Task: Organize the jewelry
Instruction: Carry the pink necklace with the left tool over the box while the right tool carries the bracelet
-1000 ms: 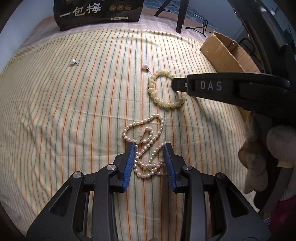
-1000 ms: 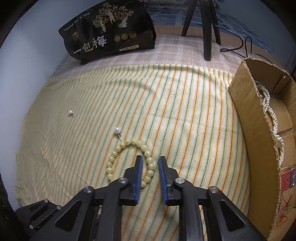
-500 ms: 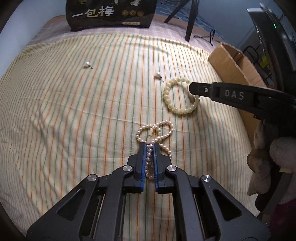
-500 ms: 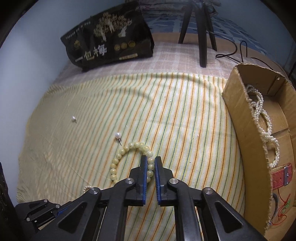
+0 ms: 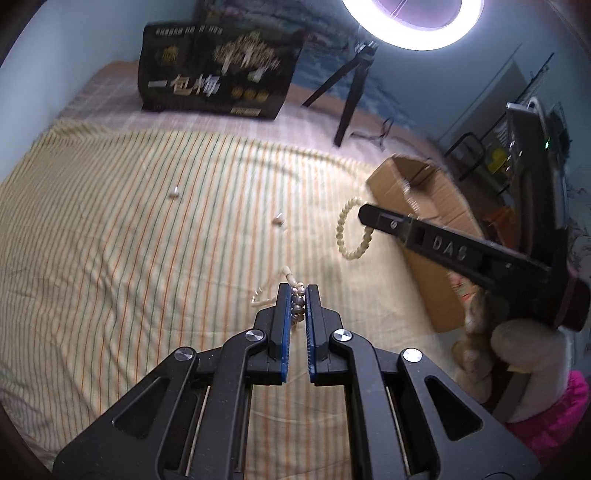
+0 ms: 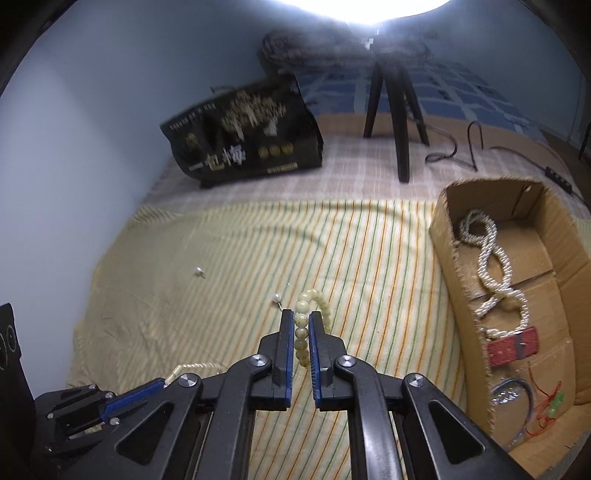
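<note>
Nearest first: L gripper (image 5: 298, 291) is clamped on the pearl necklace (image 5: 295, 306), beads bunched between the blue pads, rest of the strand dangling off the tips above the striped cloth (image 5: 147, 258); its clasp end pokes up just past the tips. R gripper (image 6: 301, 325) is pinched tight on the yellow bead bracelet (image 6: 304, 325), a run of beads lying lengthwise between the pads and the loop arcing out past the tips; seen from the L cam the bracelet (image 5: 351, 232) hangs as an upright loop off the R tips. Both pieces look clear of the cloth, so I'd say pickup is done & the carry comes next. Key relation: the cardboard box (image 6: 458, 280) sits to the right of both grippers, open side up, long axis running away from us; the R hand is nearer, just beside its near wall, so the bracelet likely goes in first, L following from further left. The wall has to be cleared, and dangling loops could snag on its rough edge. Inside already: a white rope-like strand (image 6: 491, 266), a red piece (image 6: 511, 345), some thin bits. Left on the cloth: two small pearl earrings (image 6: 276, 297) (image 6: 198, 272), apart from each other. Further back: black printed bag (image 6: 247, 144), tripod legs (image 6: 399, 110) under a ring light (image 5: 412, 22), cable — none in the path.
</note>
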Motion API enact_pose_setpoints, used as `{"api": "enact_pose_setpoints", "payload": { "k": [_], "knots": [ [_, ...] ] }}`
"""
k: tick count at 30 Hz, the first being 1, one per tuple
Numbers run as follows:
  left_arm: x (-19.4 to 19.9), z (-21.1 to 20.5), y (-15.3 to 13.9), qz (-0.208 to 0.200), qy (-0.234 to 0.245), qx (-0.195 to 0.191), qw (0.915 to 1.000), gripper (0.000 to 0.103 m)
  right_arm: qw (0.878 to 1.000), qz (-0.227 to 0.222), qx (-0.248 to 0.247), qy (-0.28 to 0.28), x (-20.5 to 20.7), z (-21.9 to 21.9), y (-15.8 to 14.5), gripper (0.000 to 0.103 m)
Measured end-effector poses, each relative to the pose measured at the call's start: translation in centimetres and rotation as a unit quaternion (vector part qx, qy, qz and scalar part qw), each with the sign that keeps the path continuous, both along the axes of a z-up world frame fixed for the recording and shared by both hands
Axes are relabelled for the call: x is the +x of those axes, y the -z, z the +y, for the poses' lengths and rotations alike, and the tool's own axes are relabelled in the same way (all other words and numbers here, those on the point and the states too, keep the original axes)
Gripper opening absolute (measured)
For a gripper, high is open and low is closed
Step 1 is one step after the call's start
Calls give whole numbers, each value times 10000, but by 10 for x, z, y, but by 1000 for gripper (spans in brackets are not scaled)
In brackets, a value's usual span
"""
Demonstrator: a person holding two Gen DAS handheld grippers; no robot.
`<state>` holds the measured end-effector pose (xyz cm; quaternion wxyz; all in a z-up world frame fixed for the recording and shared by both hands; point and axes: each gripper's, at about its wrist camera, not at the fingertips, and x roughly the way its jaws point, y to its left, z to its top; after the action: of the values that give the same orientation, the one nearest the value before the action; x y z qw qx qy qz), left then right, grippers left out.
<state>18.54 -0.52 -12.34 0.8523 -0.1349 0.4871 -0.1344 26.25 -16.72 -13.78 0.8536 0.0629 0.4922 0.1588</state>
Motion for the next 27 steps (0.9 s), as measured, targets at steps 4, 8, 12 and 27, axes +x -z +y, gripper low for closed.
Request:
{"api": "enact_pose_setpoints", "payload": {
  "k": [4, 8, 12, 27],
  "knots": [
    [-8, -2, -22, -196, 63, -171, 9996, 5, 9997, -233, 93, 13, -12, -7, -23, 5],
    [-13, -7, -38, -375, 152, -230, 9989, 5, 9988, -459, 140, 18, -26, -17, -45, 5],
    [-17, -16, -49, -503, 249, -254, 9981, 5, 9981, -610, 101, 49, -37, -30, -58, 5],
    [-21, -72, -66, -729, 692, -332, 9944, 5, 9932, -940, 93, 675, -73, -116, -87, 5]
  ]
}}
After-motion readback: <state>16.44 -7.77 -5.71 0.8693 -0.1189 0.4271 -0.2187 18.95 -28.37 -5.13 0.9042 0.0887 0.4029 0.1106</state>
